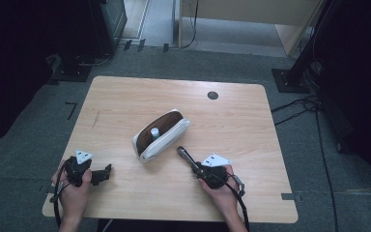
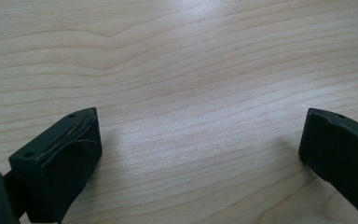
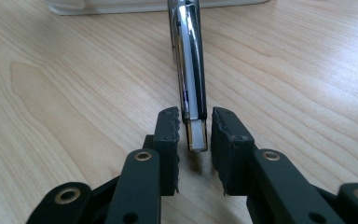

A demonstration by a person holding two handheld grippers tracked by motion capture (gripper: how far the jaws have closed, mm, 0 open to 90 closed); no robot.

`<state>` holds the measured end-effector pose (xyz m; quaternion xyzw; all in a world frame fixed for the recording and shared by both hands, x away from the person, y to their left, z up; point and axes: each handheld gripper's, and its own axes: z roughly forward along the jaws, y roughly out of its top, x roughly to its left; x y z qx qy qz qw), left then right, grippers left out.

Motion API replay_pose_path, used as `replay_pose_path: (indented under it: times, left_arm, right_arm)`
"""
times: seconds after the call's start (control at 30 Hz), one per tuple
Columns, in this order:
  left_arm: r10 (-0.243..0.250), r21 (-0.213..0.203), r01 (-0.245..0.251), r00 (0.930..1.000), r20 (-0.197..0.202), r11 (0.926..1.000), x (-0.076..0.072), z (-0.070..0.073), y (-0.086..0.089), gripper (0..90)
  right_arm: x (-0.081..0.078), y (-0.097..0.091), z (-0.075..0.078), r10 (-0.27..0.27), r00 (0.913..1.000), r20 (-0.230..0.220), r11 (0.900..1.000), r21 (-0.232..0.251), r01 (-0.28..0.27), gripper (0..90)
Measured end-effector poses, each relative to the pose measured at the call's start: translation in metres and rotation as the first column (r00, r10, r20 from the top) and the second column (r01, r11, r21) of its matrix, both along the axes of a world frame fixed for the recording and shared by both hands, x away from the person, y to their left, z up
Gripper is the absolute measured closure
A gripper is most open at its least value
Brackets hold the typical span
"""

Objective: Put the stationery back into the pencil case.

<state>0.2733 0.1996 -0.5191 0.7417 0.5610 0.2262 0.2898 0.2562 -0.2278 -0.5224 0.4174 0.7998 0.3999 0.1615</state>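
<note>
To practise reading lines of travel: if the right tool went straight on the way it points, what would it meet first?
The right tool would first meet the shiny metal bar lying between its open jaws; beyond that, probably the white pouch.

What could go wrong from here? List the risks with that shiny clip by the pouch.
1. The right gripper has the shiny clip between its pads with a small gap on one side; the hold looks loose, so the clip could slip or twist.
2. The clip's far end sits right by the white pouch; a push forward could shove the pouch or tip the small bottle in it.
3. The left gripper stands open and apart, so nothing steadies the pouch.
</note>
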Motion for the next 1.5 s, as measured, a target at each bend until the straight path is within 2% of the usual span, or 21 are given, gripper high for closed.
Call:
replay_pose_path:
  times: [0.3, 0.33, 0.37, 0.6, 0.67, 0.97, 1.0, 1.07, 1.2, 1.23, 1.27, 1.33, 1.4, 1.5]
  left_arm:
    - [0.000, 0.000, 0.000, 1.0000, 0.000, 1.0000, 0.000, 0.000, 0.000, 0.0]
    - [0.001, -0.001, -0.001, 1.0000, 0.000, 1.0000, 0.000, 0.000, 0.000, 0.0]
    - [0.000, 0.000, 0.000, 1.0000, 0.000, 1.0000, 0.000, 0.000, 0.000, 0.0]
    - [0.000, 0.000, 0.000, 1.0000, 0.000, 1.0000, 0.000, 0.000, 0.000, 0.0]
    - [0.000, 0.000, 0.000, 1.0000, -0.001, 1.0000, 0.000, 0.000, 0.000, 0.0]
    - [0.000, 0.000, 0.000, 1.0000, 0.000, 1.0000, 0.000, 0.000, 0.000, 0.0]
    - [0.000, 0.000, 0.000, 1.0000, 0.000, 1.0000, 0.000, 0.000, 0.000, 0.0]
    - [0.000, 0.000, 0.000, 1.0000, 0.000, 1.0000, 0.000, 0.000, 0.000, 0.0]
    - [0.000, 0.000, 0.000, 1.0000, 0.000, 1.0000, 0.000, 0.000, 0.000, 0.0]
    - [0.000, 0.000, 0.000, 1.0000, 0.000, 1.0000, 0.000, 0.000, 0.000, 0.0]
    - [0.000, 0.000, 0.000, 1.0000, 0.000, 1.0000, 0.000, 0.000, 0.000, 0.0]
    - [0.000, 0.000, 0.000, 1.0000, 0.000, 1.0000, 0.000, 0.000, 0.000, 0.0]
    - [0.001, -0.002, -0.001, 1.0000, 0.001, 1.0000, 0.000, 0.000, 0.000, 0.0]
    - [-0.001, 0.000, 0.001, 1.0000, 0.000, 1.0000, 0.000, 0.000, 0.000, 0.0]
  right_arm:
    - [0.006, 0.005, 0.001, -0.009, 0.9999, 0.005, 0.9999, 0.006, 0.009, 72.5]
    - [0.007, 0.006, 0.000, -0.005, 1.0000, 0.003, 1.0000, 0.000, 0.005, 77.6]
    - [0.007, 0.007, 0.000, 0.001, 1.0000, 0.003, 1.0000, -0.001, -0.001, 78.8]
    - [0.004, 0.009, 0.003, 0.013, 0.9996, 0.023, 0.9998, 0.014, -0.014, 79.4]
    - [0.002, 0.007, 0.010, 0.016, 0.9991, 0.039, 0.9991, 0.039, -0.018, 79.4]
    - [0.004, 0.003, 0.050, 0.028, 0.9944, 0.102, 0.9964, 0.077, -0.036, 79.4]
    - [0.004, 0.003, 0.050, 0.028, 0.9944, 0.102, 0.9964, 0.077, -0.036, 79.4]
    - [0.007, 0.004, 0.061, 0.027, 0.9927, 0.117, 0.9950, 0.092, -0.038, 79.4]
    - [0.013, 0.007, 0.074, 0.033, 0.9901, 0.136, 0.9947, 0.092, -0.046, 79.4]
    - [0.018, 0.010, 0.082, 0.039, 0.9881, 0.149, 0.9944, 0.091, -0.053, 79.3]
    - [0.018, 0.010, 0.082, 0.039, 0.9881, 0.149, 0.9944, 0.091, -0.053, 79.3]
    - [0.025, 0.017, 0.092, 0.057, 0.9857, 0.158, 0.9941, 0.082, -0.071, 79.3]
    - [0.029, 0.020, 0.094, 0.067, 0.9858, 0.154, 0.9936, 0.080, -0.080, 79.3]
    - [0.042, 0.030, 0.101, 0.073, 0.9864, 0.147, 0.9939, 0.071, -0.084, 79.2]
